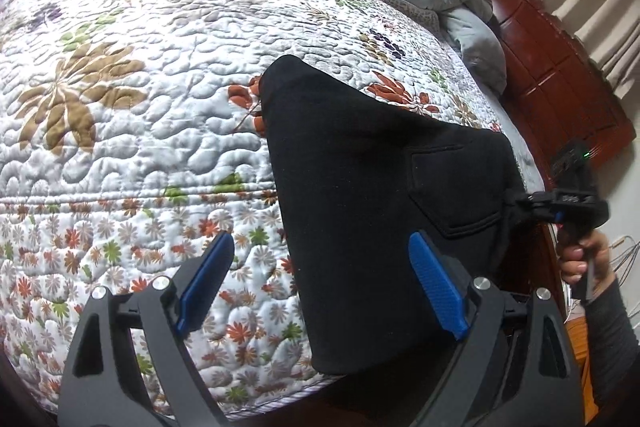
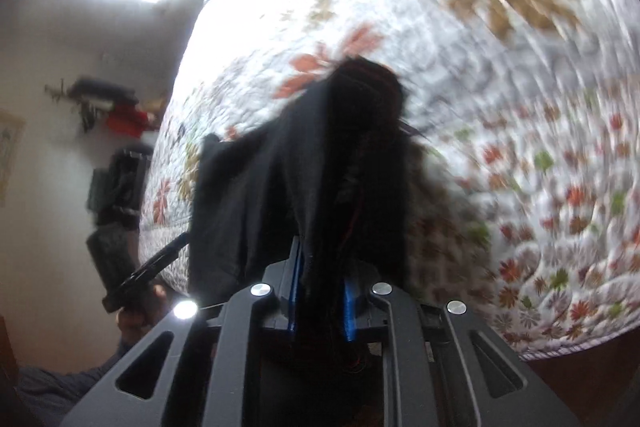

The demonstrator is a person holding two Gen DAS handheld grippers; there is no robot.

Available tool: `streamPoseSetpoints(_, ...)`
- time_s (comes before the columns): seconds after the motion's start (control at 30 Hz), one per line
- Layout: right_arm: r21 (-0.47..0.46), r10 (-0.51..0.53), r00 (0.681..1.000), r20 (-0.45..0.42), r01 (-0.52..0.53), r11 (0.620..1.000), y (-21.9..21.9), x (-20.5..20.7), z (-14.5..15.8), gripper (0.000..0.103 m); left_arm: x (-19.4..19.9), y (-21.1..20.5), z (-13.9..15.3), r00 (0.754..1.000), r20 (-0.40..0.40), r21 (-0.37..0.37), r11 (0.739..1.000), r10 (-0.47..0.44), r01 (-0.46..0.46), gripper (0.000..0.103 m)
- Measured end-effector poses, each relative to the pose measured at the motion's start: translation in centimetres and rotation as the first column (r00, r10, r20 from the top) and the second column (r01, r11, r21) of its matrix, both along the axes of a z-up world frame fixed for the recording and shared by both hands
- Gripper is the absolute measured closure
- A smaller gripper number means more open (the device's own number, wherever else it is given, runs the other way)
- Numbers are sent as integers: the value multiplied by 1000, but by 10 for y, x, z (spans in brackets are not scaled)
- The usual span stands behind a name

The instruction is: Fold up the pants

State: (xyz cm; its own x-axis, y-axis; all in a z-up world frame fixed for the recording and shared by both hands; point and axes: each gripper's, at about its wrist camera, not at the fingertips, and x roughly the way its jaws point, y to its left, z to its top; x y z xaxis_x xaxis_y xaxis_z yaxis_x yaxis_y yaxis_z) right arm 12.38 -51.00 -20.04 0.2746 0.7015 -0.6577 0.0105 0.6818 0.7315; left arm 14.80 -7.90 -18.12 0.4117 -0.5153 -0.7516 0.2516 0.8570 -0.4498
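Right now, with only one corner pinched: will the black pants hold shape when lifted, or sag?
Likely sag: the pants already drape and bunch from the right gripper shut on them. Fabric looks thick, with a stitched pocket, so probably heavyish for cloth. Probably little sliding on the textured quilt. The left gripper is open.

One pants (image 1: 360,187), two grippers (image 1: 320,287).

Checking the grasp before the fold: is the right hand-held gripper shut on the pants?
Shut on them: the right hand-held gripper's blue pads pinch bunched black fabric of the pants.
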Motion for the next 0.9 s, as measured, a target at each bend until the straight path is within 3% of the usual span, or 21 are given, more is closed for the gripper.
streamPoseSetpoints(0.27, 147, -40, 999, -13, 41, 988, -14, -1, -39, 87, 11, -8, -11, 1000, -17, 64, 998, -6, 7, 14)
streamPoseSetpoints(0.43, 163, -23, 1000, -16, 25, 986, -15, -1, -37, 82, 10, -13, -18, 1000, -16, 92, 996, -12, 14, 14)
streamPoseSetpoints(0.53, 107, -14, 1000, -7, 15, 994, -29, 3, -21, 73, 9, -14, -16, 1000, -12, 94, 995, -19, 20, 14)
streamPoseSetpoints(0.6, 36, -25, 1000, 11, 24, 999, -31, 4, -6, 62, 8, -15, -14, 1000, -6, 97, 995, -23, 24, 14)
streamPoseSetpoints(0.77, -4, -89, 991, 99, 89, 996, -47, 18, 41, 62, 12, -16, -7, 999, 13, 90, 996, -32, 31, 14)
streamPoseSetpoints(0.9, 74, -46, 981, 186, 33, 997, -25, 42, 76, 62, 23, -8, 12, 999, 51, -1, 1000, -17, 17, 13)
